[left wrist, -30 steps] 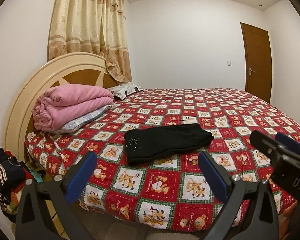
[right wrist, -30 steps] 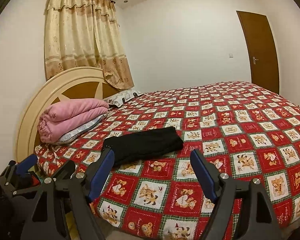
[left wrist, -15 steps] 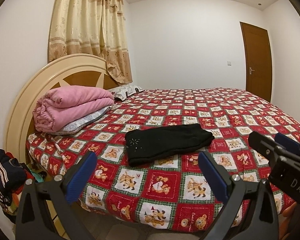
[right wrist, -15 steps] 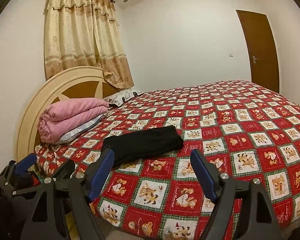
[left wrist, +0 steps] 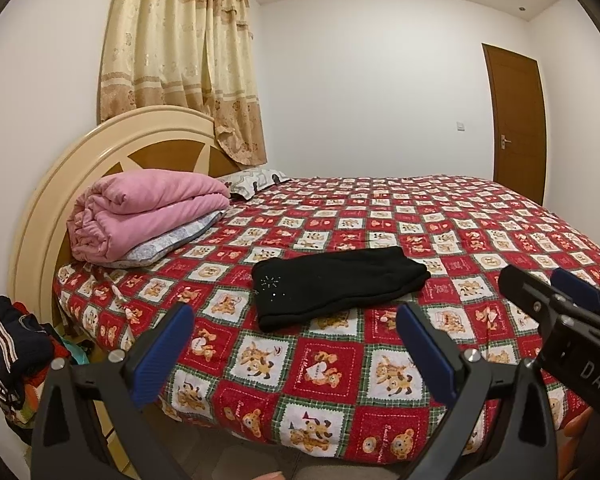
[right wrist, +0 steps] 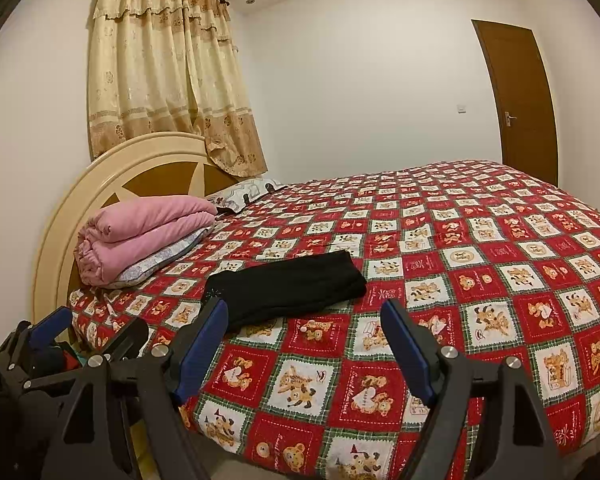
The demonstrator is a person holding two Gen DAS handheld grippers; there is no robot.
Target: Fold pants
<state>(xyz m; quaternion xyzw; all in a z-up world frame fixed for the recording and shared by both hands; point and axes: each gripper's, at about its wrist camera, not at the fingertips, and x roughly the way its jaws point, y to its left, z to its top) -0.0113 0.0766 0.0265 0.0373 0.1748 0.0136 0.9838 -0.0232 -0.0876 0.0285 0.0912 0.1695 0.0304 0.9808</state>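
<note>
Pants: black soft knit pants [left wrist: 336,286], mid-frame, look folded; light, limp.
Hold: pinch your stacked edges.
Fingers: left gripper [left wrist: 292,350], right gripper [right wrist: 304,346] spread apart, empty.

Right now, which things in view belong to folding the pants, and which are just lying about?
For the job:
folded black pants
left gripper, open
right gripper, open

Lying about:
rolled pink quilt
patterned pillow
clothes pile beside the bed

Folded black pants [left wrist: 338,286] on bedspread [left wrist: 480,232]
</note>
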